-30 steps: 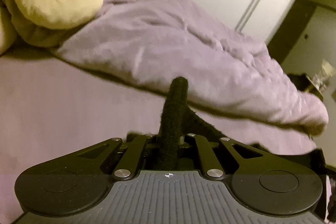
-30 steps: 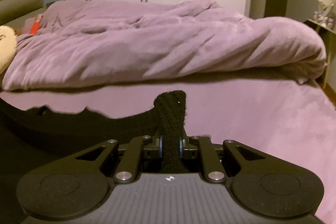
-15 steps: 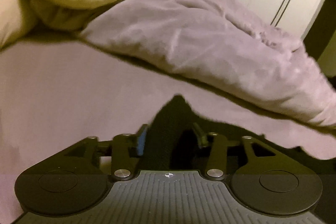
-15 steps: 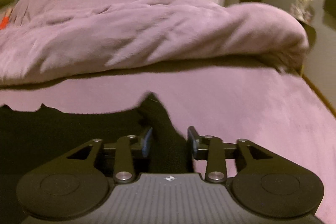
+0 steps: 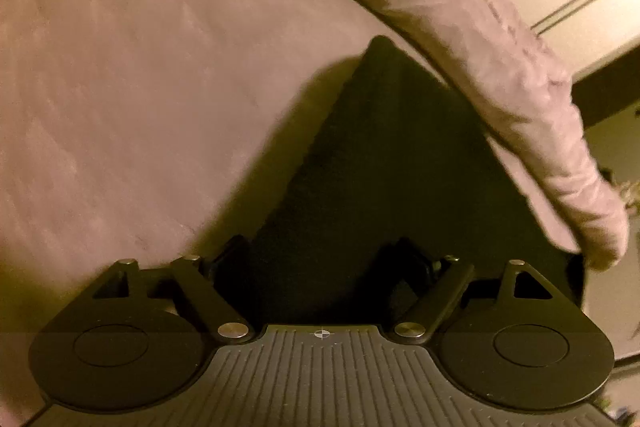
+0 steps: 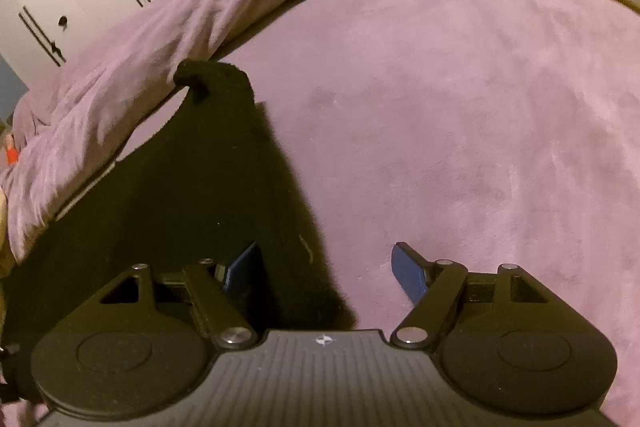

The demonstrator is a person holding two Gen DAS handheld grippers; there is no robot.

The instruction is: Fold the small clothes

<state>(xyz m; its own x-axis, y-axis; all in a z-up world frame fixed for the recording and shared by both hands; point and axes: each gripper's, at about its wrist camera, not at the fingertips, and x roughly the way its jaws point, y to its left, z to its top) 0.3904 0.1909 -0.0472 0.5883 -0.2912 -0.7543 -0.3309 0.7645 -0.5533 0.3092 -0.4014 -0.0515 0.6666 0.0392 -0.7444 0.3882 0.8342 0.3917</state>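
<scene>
Both grippers are pointing steeply down at the bed, each rolled so the purple sheet and rumpled duvet are running diagonally across its view. Left gripper: jaws are opening, fingers spread wide, with the black garment lying flat on the sheet beneath and between them, pads not pressing it; its far corner is ending right at the duvet edge. Right gripper: jaws are opening too, blue pads apart, with the garment's edge lying under the left finger and between the fingers, nothing pinched, and bare sheet under the right finger.
</scene>
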